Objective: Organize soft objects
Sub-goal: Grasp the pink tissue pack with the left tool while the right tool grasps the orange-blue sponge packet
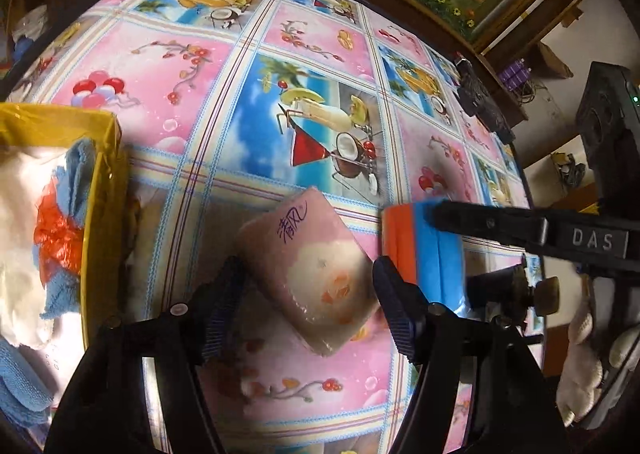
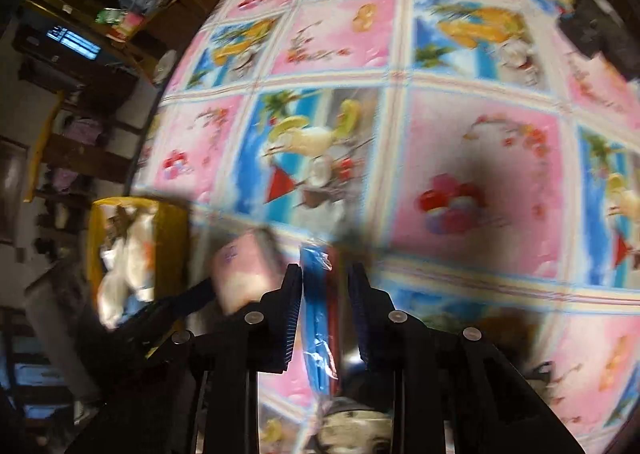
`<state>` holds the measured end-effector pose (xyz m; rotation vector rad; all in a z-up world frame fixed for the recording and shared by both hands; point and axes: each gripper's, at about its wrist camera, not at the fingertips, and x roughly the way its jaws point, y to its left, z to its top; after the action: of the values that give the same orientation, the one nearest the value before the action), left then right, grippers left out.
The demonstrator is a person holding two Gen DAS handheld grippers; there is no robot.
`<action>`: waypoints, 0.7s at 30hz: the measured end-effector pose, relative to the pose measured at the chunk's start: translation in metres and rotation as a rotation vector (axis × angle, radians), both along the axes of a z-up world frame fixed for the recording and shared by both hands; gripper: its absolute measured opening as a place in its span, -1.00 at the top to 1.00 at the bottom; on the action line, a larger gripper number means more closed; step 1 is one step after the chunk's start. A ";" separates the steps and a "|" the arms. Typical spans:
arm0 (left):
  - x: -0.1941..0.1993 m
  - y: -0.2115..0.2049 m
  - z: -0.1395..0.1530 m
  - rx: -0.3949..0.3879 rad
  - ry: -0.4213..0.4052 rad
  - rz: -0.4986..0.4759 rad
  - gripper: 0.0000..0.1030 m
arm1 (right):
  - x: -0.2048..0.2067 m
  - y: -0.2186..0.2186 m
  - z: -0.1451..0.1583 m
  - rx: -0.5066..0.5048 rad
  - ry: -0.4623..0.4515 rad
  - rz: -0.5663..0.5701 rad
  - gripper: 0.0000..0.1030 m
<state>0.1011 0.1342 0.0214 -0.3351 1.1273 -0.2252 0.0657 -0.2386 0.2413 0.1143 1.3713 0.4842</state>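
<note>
A pink tissue pack (image 1: 308, 274) lies askew between the fingers of my left gripper (image 1: 306, 278), and both fingertips touch its sides. Just to its right is a thin blue and orange packet (image 1: 420, 250), with a finger (image 1: 480, 220) of my right gripper across its top. In the blurred right wrist view, my right gripper (image 2: 324, 274) is shut on that blue and orange packet (image 2: 316, 318), which stands on edge between the pads. The pink tissue pack (image 2: 244, 274) is just left of it. A yellow box (image 1: 104, 182) holding white and blue cloths and orange mesh stands at the left.
The table wears a pink and blue picture-print cloth (image 1: 320, 54). A black device (image 1: 480, 102) sits by its far right edge. The yellow box (image 2: 172, 238) stands near the table's left edge. A hand in a white glove (image 1: 580, 354) holds the right tool. Cluttered shelves (image 2: 80, 54) stand beyond the table.
</note>
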 end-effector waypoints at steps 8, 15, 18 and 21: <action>0.000 -0.006 0.000 0.062 0.001 0.034 -0.50 | -0.009 0.012 -0.028 -0.006 0.077 0.025 0.31; -0.003 -0.009 0.000 0.100 0.005 0.044 -0.51 | -0.015 0.021 -0.028 0.039 0.052 0.059 0.58; 0.001 -0.014 -0.001 0.126 0.000 0.049 -0.57 | -0.024 0.012 -0.006 0.025 -0.035 0.054 0.65; 0.005 -0.021 -0.002 0.181 -0.010 0.047 -0.60 | -0.032 -0.010 0.019 0.043 -0.108 0.004 0.66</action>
<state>0.1059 0.1132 0.0195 -0.1989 1.1198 -0.0827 0.0338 -0.2489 0.2598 0.1193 1.2563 0.5166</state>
